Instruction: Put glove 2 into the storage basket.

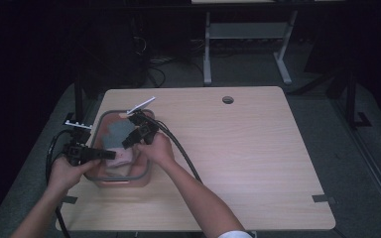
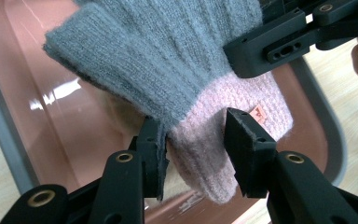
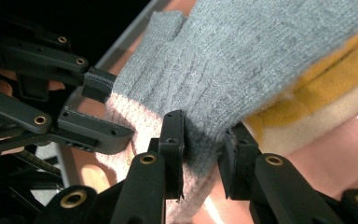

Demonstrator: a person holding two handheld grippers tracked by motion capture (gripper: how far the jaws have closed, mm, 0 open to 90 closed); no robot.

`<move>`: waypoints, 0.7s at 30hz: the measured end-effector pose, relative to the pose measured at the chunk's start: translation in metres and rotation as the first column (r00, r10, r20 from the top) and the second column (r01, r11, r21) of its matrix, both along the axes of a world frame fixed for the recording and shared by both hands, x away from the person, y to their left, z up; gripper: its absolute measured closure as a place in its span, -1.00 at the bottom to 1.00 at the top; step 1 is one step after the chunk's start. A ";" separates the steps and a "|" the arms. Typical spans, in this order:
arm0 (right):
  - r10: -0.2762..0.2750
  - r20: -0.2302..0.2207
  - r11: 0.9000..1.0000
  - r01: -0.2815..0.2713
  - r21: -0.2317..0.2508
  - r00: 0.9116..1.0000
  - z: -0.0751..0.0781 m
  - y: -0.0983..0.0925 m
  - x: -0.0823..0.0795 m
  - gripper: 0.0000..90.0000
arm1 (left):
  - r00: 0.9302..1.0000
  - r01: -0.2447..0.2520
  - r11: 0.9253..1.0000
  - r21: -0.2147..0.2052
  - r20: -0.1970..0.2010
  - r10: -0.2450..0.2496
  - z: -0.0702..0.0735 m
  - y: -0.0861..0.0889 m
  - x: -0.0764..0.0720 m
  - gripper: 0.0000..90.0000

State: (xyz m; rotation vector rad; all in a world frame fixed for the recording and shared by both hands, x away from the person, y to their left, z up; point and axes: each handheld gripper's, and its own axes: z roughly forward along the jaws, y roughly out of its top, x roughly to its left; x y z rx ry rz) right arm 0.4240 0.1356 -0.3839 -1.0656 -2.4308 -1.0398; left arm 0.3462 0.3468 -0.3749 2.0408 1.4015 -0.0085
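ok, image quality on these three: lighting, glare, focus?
High view: dim, the room beyond the table nearly black, soft detail. Left gripper view: bright, white glare streaks on the pink tray, grey knit sharp, near jaws slightly soft. Right gripper view: knit weave crisp, a glare patch at the right edge, dark upper left corner.

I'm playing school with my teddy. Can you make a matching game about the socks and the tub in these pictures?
Things:
1. grey sock
2. pink sock
3. yellow sock
4. tub

Descriptions:
A. lies under the grey one, in the right gripper view
B. shiny, reddish-brown inside
C. has a small orange tag
D. pinched by the right gripper

Pairs: 1-D, 2-C, 3-A, 4-B
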 end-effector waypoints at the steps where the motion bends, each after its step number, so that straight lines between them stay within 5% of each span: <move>1: 0.003 0.000 1.000 -0.003 -0.005 1.000 -0.001 0.001 0.000 0.62 | 1.000 0.000 1.000 0.003 -0.003 0.000 -0.002 0.000 0.000 0.32; 13: 0.018 0.030 0.996 -0.016 -0.092 0.999 -0.004 0.007 -0.002 0.47 | 1.000 0.003 0.994 0.110 0.006 -0.004 -0.009 -0.007 0.001 0.24; 21: 0.007 0.042 0.995 -0.003 -0.103 0.999 -0.001 0.006 -0.002 0.25 | 0.999 -0.026 0.993 0.118 0.024 0.023 -0.005 -0.005 0.001 0.12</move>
